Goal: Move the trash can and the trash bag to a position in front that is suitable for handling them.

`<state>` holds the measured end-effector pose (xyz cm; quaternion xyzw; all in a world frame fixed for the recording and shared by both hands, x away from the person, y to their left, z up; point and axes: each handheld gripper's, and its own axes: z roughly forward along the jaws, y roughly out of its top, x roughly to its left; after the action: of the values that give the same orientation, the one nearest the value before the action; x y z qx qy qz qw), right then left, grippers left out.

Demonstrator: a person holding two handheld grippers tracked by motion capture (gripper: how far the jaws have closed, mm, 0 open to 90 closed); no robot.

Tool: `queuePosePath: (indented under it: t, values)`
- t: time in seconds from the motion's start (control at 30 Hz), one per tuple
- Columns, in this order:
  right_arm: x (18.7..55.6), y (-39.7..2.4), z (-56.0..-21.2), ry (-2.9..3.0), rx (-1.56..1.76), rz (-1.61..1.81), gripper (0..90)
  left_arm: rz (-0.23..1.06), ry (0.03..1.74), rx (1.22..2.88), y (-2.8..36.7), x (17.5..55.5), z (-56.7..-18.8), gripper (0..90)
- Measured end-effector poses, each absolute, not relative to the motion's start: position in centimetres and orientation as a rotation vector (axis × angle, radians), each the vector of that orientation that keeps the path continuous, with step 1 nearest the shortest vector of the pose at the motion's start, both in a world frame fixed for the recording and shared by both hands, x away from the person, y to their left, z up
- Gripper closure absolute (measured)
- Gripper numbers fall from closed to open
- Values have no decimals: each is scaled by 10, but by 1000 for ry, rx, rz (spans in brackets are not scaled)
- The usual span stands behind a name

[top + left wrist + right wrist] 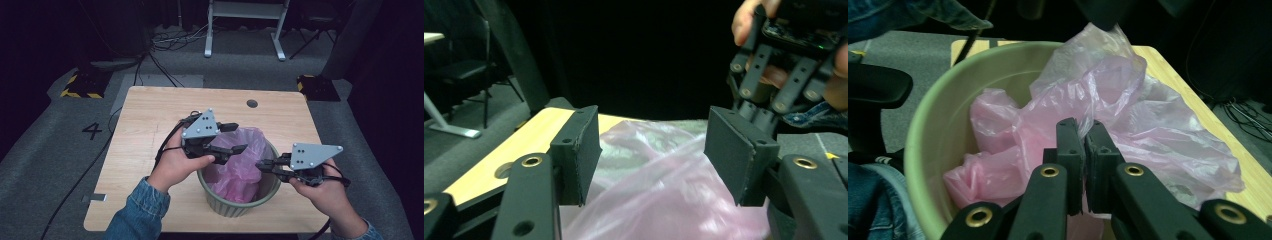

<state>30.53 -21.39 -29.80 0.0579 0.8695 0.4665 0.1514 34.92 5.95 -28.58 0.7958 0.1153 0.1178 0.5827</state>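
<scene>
The right gripper [1082,131] pinches what seems a fold of thin pink plastic bag [240,165] in the round green bin [235,205]; at nine o'clock the left gripper [234,137] hangs spread

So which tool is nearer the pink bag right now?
Right. The right tool is shut on the pink bag in the green bin; the left tool hovers open just above it.

White desk frame [246,25] on grey carpet beyond table [150,120] — yellow-black floor blocks [82,85], "4" marking [92,131].
</scene>
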Motion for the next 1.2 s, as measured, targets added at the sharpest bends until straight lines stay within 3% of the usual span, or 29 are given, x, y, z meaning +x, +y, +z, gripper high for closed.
queuePosePath:
  t: [0.23,0.33,0.73,0.9,1.2]
  values:
    - [303,-213,-298,2506,132,1352,869,241,223,1937,38,361,-296,363]
    - [303,-213,-299,2507,122,1352,866,205,181,1969,33,359,-301,396]
    - [299,-223,-292,2428,99,1375,847,166,160,2019,28,355,-300,378]
    - [297,-223,-294,2457,49,1355,852,182,181,1954,33,358,-298,348]
    - [296,-229,-292,2403,66,1370,795,112,90,2024,30,350,-299,384]
